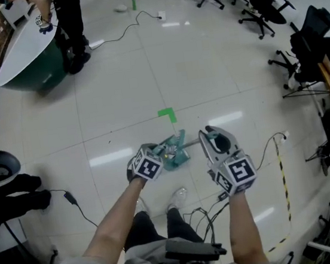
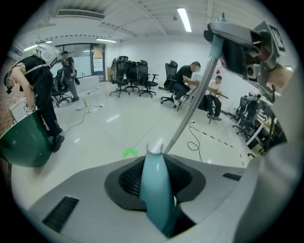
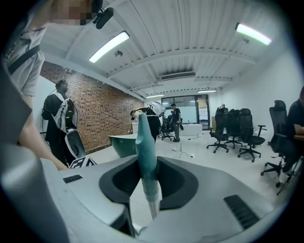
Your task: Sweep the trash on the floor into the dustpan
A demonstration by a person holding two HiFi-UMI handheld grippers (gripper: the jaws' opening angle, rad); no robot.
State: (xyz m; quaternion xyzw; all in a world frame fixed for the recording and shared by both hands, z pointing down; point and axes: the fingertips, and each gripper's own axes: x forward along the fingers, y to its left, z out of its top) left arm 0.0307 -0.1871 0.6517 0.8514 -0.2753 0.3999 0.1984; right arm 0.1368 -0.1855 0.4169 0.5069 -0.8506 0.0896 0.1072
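Left gripper (image 1: 161, 154) clamped on teal plastic dustpan (image 1: 174, 159) handle. Right gripper (image 1: 209, 136) clamped on teal-gripped metal broom pole (image 3: 146, 142). Dustpan on floor, 6 o'clock of green tape corner (image 1: 167, 115).

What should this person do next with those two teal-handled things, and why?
Probably swing the teal-handled metal broom pole away from the teal plastic dustpan. The right tool is shut on the pole's handle, the left tool on the dustpan's handle, and the two things are bunched together just ahead of the person's shoes, leaving little room for a stroke.
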